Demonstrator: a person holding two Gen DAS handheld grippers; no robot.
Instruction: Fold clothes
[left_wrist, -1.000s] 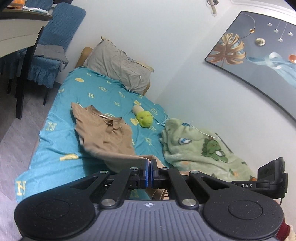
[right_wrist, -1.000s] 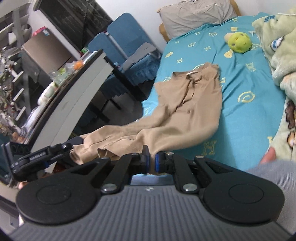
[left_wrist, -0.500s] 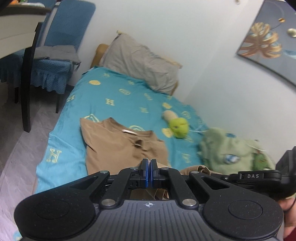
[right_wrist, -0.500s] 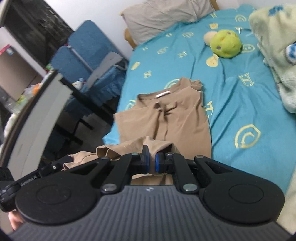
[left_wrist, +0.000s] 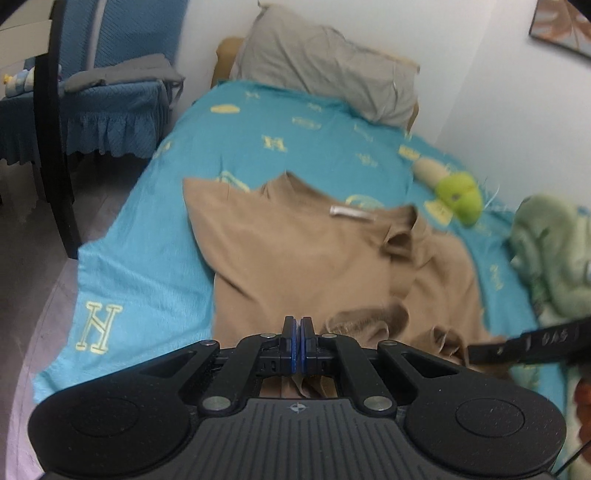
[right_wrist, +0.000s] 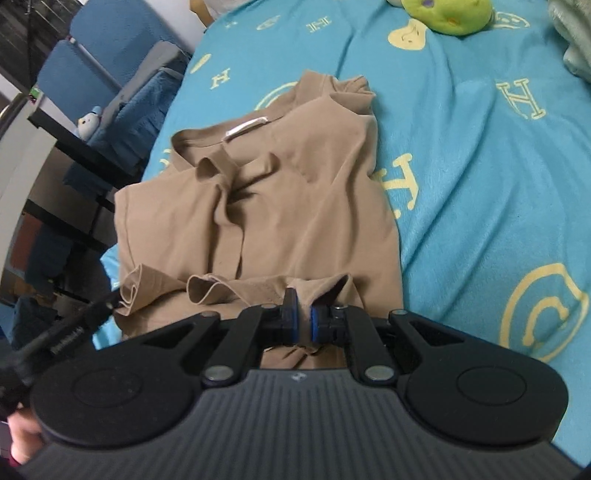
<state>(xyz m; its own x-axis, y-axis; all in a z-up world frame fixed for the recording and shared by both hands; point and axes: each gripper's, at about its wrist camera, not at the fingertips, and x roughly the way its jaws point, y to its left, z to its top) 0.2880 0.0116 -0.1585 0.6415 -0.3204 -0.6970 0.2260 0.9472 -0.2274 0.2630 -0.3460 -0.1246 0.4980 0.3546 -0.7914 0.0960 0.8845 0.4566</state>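
A tan shirt (left_wrist: 303, 258) lies on the teal bed sheet (left_wrist: 147, 266), collar toward the pillow, its lower hem doubled up over the body. My left gripper (left_wrist: 297, 345) is shut on the hem at the near edge. My right gripper (right_wrist: 302, 325) is shut on a bunch of the same tan shirt (right_wrist: 280, 206) hem, with fabric pinched between the blue pads. Each gripper shows at the edge of the other's view.
A green plush toy (left_wrist: 458, 197) and a green dinosaur blanket (left_wrist: 554, 258) lie to the right. A grey pillow (left_wrist: 328, 62) is at the head of the bed. Blue chairs (left_wrist: 110, 92) and a dark table leg (left_wrist: 55, 129) stand left of the bed.
Both grippers have carried the shirt's hem forward and down, from hanging off the bed edge to folded over the shirt's body. Both stay shut on the cloth.
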